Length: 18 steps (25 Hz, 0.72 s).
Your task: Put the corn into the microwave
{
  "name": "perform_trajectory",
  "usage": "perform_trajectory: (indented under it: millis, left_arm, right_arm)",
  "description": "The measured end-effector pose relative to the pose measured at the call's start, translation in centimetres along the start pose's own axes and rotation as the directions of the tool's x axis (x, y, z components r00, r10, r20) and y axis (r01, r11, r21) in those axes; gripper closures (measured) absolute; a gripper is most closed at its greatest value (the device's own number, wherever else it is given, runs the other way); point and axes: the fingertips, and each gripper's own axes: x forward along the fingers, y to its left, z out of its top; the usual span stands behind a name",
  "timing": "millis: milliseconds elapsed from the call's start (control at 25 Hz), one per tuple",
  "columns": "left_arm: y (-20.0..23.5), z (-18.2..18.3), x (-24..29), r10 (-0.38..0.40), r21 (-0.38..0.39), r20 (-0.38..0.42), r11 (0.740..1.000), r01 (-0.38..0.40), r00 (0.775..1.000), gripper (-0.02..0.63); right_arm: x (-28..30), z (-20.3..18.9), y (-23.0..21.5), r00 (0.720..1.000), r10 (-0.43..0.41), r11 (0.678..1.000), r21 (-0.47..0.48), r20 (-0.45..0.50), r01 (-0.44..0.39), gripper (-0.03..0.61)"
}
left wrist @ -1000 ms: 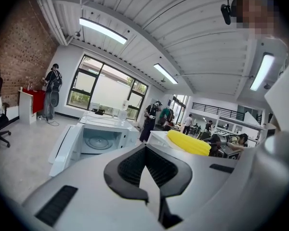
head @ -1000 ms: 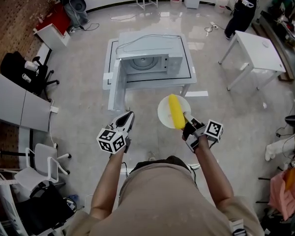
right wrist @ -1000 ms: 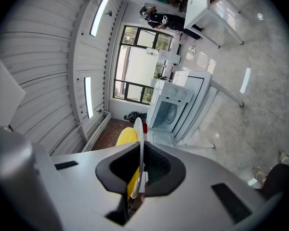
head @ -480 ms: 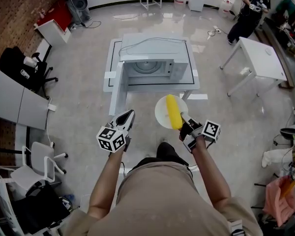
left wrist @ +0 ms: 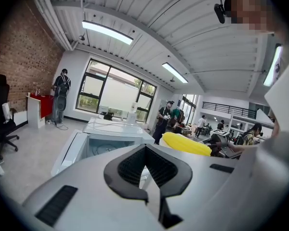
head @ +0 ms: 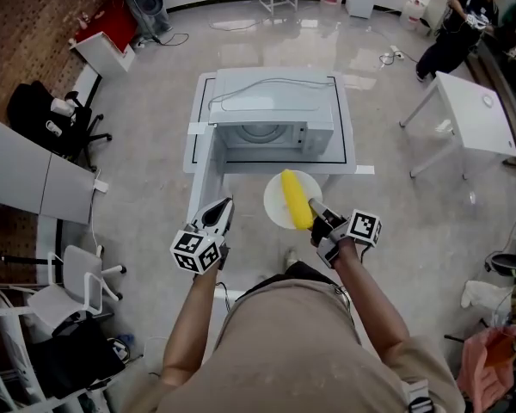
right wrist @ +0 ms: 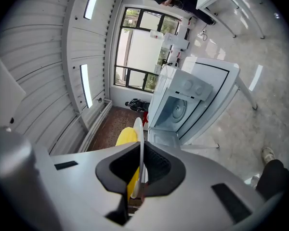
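**Okay, one cob, one plate, one open microwave ahead**

Right now I count two grippers in the head view, and only one of them is carrying anything. My right gripper (head: 316, 219) has its jaws pinching the near rim of the single white plate (head: 273, 209). The right gripper view shows that rim edge-on between the pads. One yellow corn cob (head: 294, 199) lies across the plate, reaching from the pinched near edge up to the far edge. Plate and cob are held in the air just short of the front edge of the low white table (head: 347, 149). One microwave (head: 275, 110) stands in the middle of that table. Its one door (head: 202, 179) is swung wide at the table's front left corner, so I can see the cavity and the turntable inside. My left gripper (head: 223, 206) hovers just beside the door's free end, jaws pressed together with nothing between them. Off to the right is one more white table (head: 473, 110), and one person (head: 460, 24) stands beyond its far corner.
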Motion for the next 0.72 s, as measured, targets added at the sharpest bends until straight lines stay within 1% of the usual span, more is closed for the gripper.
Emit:
perform_trajectory:
  millis: [120,240,440,560,720]
  left_arm:
    - [0.4,0.2,1.5,0.030,-0.003,-0.008,1.000,-0.030,1.000,0.609]
    - [0.5,-0.1,2.7,0.057,-0.007,-0.017,0.998,-0.057,0.998,0.609]
    - [1.1,-0.6,4.6,0.095,-0.030,-0.014,0.995,-0.096,0.995,0.609]
    - [1.9,-0.7,5.1,0.121,-0.045,-0.013,0.992,-0.122,0.993,0.609]
    - [3.0,0.0,6.0,0.129,-0.031,0.013,0.991,-0.128,0.992,0.609]
  right_arm:
    - [1.1,1.1,-0.5,0.999,-0.013,1.000,0.008,-0.040,0.013,0.557]
    - [2.2,1.7,-0.7,0.997,0.001,0.999,0.043,-0.071,0.002,0.557]
    - [4.2,3.1,-2.2,0.994,0.005,1.000,0.022,-0.105,-0.002,0.557]
    - [5.3,3.4,-2.7,0.995,-0.005,0.999,0.051,-0.103,0.011,0.557]
    - [7.0,3.9,-3.2,0.996,-0.011,0.999,0.039,-0.088,0.015,0.557]
